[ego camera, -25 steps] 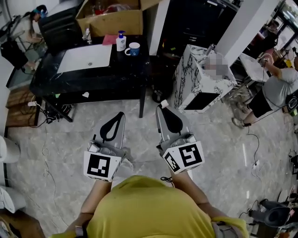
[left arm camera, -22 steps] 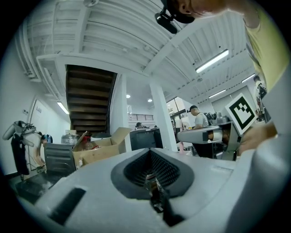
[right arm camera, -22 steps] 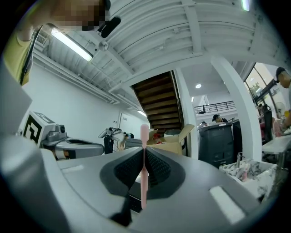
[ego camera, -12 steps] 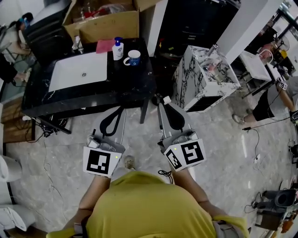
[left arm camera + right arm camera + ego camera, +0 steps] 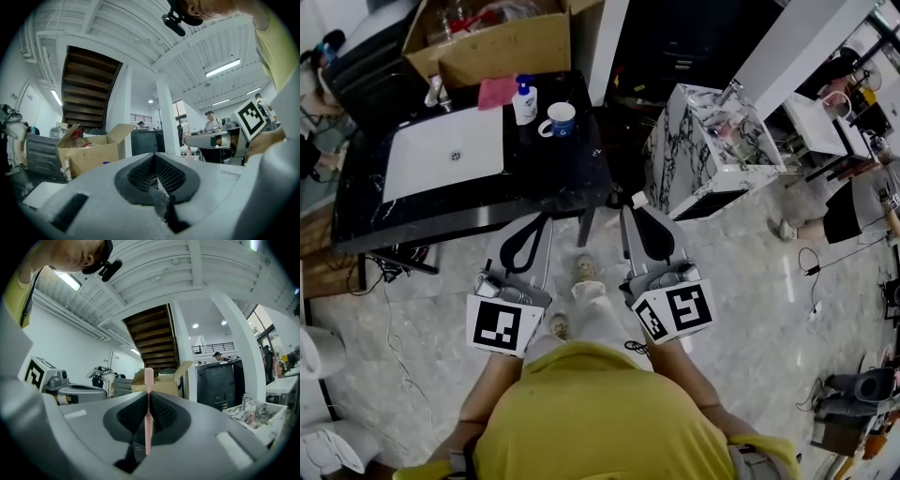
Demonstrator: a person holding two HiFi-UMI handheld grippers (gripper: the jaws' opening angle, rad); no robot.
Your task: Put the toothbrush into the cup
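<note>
**A:** Where's the toothbrush?

**B:** The slim pink plastic toothbrush (image 5: 148, 380) is clamped in the right gripper (image 5: 148, 397). The jaws are drawn narrow onto its handle. In the right gripper view it stands upright, with its top end poking above the jaws. From the head view only a pale tip shows at that gripper's front.

**A:** And the other one?

**B:** The left gripper (image 5: 154, 157) has its jaws closed together, with nothing between them.

**A:** The cup?

**B:** The white ceramic mug with blue markings (image 5: 559, 119) sits on the black stone counter (image 5: 567, 178). It is to the right of the white rectangular sink basin (image 5: 445, 152) and just beside a white pump bottle with a blue top (image 5: 524, 101). A pink cloth (image 5: 496, 92) lies on the bottle's other side. The mug is well apart from the toothbrush, and both grippers' tips are near the counter's front edge.

**A:** Any brand or wording you can read?

**B:** Not really. The mug's blue print and the bottle's label are too small to make out. The left marker cube (image 5: 498, 326) and the right marker cube (image 5: 675, 312) carry only black-and-white square patterns. The brown cardboard box (image 5: 487, 42) behind the counter shows a plain side. A white cabinet with black marbling (image 5: 698, 155) stands to the right of the counter.
</note>
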